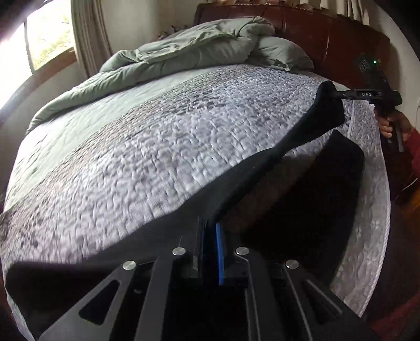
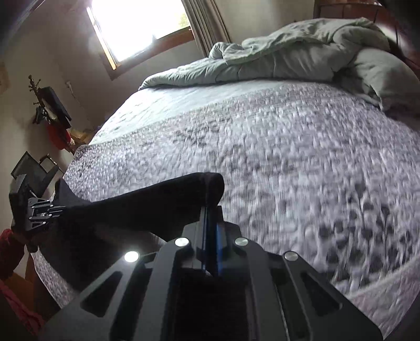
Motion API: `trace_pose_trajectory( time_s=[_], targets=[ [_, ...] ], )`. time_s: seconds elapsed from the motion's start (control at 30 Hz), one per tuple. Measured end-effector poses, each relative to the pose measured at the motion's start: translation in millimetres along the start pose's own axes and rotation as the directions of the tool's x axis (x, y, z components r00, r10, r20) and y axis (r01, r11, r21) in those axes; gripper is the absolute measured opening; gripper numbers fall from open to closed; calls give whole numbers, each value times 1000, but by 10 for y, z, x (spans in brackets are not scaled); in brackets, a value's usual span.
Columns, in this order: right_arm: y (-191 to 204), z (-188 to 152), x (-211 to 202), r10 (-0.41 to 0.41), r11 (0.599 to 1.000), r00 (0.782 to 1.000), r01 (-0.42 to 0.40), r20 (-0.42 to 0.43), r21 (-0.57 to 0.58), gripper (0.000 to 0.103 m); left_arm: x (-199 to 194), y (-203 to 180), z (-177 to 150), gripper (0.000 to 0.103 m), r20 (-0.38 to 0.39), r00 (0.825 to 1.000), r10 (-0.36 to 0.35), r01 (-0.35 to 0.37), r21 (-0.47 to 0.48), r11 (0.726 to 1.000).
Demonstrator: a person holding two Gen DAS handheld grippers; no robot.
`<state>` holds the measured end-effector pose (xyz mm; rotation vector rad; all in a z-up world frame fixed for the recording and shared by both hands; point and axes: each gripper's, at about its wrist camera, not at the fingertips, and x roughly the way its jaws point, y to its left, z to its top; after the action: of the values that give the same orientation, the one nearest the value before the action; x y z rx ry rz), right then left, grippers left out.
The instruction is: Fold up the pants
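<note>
The black pants (image 1: 275, 168) hang stretched between my two grippers above the near edge of the bed. My left gripper (image 1: 211, 225) is shut on one end of the pants' top edge. My right gripper (image 1: 334, 93) is shut on the other end, at the far right in the left wrist view. In the right wrist view my right gripper (image 2: 211, 207) pinches the black pants (image 2: 147, 202), and the left gripper (image 2: 61, 207) holds the far end at the left. The rest of the pants hangs down dark below the held edge.
The bed carries a grey quilted cover (image 1: 157, 157), seen also in the right wrist view (image 2: 288, 157). A bunched green duvet (image 1: 189, 49) and pillow (image 1: 281, 52) lie at the head. A window (image 2: 136, 23) and a wall rack (image 2: 50, 107) are on the left.
</note>
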<state>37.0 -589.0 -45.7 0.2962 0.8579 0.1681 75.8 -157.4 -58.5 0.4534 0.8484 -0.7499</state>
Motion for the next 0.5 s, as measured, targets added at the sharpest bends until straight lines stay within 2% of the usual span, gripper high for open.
trace_pose_trajectory(
  time_s=[0.1,0.2,0.33,0.37,0.4,0.47,0.5],
  targets=[
    [24,-326,65,-32,999,998,33,-54,13,4,11,-330,-337,7,-25,999,46,-46,3,999],
    [-1,-676,93,-24,997,996,30,-88,66,5,93,-453,-630,8,-78,996,39,-43,-45,998],
    [26,-960,19,3,992,996,9,-92,129,7,162,-541,-809,10,-97,994,49,-57,-83,995],
    [41,-995,10,5,990,995,8,-98,138,12,163,-543,-825,10,-95,994,45,-55,-105,993],
    [59,-1022,2,-1,989,994,17,-107,146,17,157,-516,-828,13,-97,995,29,-42,-141,989],
    [132,-1063,-5,-13,988,989,36,-146,152,28,112,-416,-815,27,-106,994,-25,-1,-240,971],
    [183,-1067,-17,-25,989,986,48,-165,141,34,76,-365,-806,46,-100,993,-63,32,-285,958]
  ],
)
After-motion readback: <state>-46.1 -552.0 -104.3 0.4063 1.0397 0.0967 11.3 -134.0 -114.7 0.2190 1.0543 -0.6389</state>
